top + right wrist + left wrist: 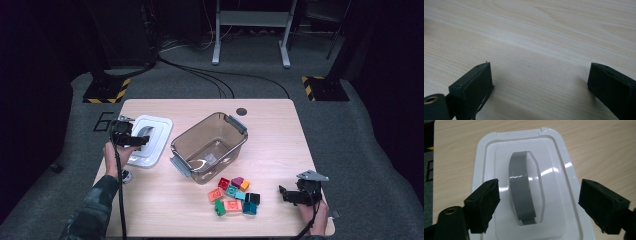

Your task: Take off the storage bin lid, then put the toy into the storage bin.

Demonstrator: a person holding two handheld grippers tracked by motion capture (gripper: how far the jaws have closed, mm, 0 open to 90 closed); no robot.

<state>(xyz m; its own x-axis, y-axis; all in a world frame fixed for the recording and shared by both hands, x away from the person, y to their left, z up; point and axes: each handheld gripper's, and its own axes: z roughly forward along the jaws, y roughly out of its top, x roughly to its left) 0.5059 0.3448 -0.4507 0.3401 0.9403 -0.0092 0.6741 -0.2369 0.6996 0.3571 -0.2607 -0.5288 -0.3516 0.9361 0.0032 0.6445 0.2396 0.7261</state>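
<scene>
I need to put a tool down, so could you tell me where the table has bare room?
The table is bare right of the clear tub, and along the far edge behind it. The front left corner is also free. It is crowded between the tub and the bricks, and around the white lid.

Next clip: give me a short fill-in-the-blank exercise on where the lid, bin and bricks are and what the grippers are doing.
1. The left gripper hangs with open jaws over the white ____.
2. The lid's handle is ____ in colour.
3. The clear bin holds ____ bricks.
4. The bricks lie between the bin and the ____ gripper.

Missing words: lid; grey; no; right
</scene>
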